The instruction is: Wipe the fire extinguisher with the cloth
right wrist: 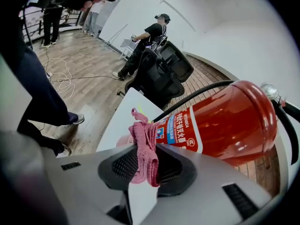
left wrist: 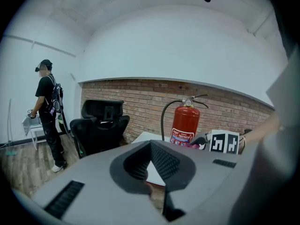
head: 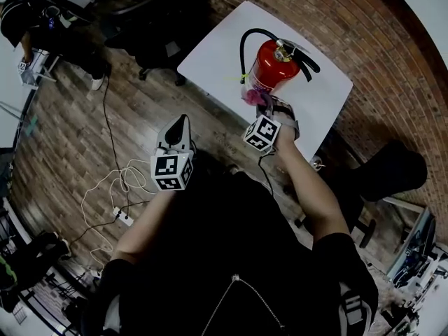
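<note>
Around fire extinguisher (left wrist: 185,123), office chair (left wrist: 98,125), brick wall (left wrist: 140,102)

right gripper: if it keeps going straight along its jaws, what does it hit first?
The fire extinguisher, most likely. The pink cloth clamped in the right gripper leads and would touch the red body near the label. The gap looks small, but depth is unclear in this wide-angle view.

white table (head: 210,58) | black office chair (left wrist: 99,124) beside it | brick wall (left wrist: 140,100) behind | white cables (head: 98,194) on wood floor (head: 70,131) | person (left wrist: 49,111) standing well apart
</note>
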